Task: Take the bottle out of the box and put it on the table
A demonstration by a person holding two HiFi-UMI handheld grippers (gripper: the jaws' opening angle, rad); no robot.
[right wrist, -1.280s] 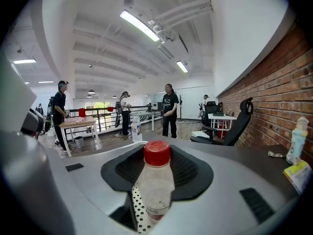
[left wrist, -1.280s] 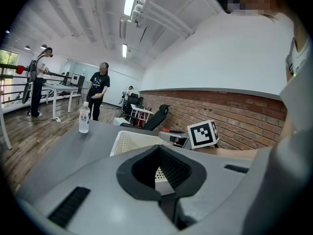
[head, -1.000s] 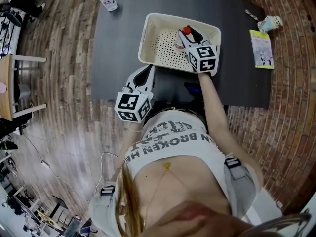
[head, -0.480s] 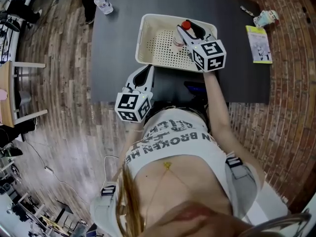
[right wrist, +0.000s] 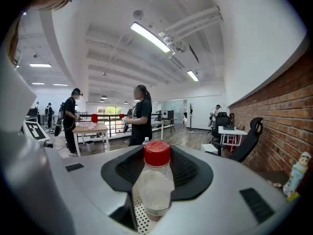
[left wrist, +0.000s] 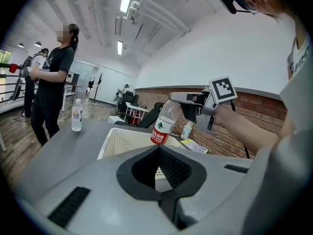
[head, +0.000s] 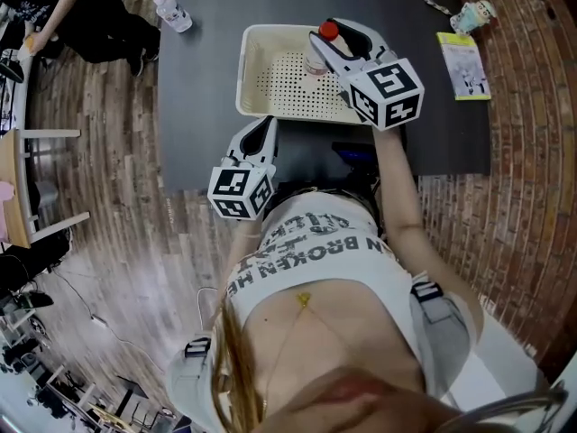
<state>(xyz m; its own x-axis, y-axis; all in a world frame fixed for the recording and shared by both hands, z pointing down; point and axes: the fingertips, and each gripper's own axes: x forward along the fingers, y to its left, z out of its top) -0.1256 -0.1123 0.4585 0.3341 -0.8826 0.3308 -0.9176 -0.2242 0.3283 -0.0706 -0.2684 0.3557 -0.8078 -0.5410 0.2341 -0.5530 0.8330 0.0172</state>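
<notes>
Two tools at a bench (head: 198,106), right tool (head: 329,39) pinching a red-capped bottle (head: 315,59) over the box (head: 261,70) by the far edge, left tool (head: 261,130) spread, empty, at the near edge.

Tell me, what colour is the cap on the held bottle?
Red. The cap of the bottle shows best in the right gripper view.

Right claw (head: 330,36) high, jaws tight on the bottle (head: 315,62); left claw (head: 262,124) low, jaws apart.
</notes>
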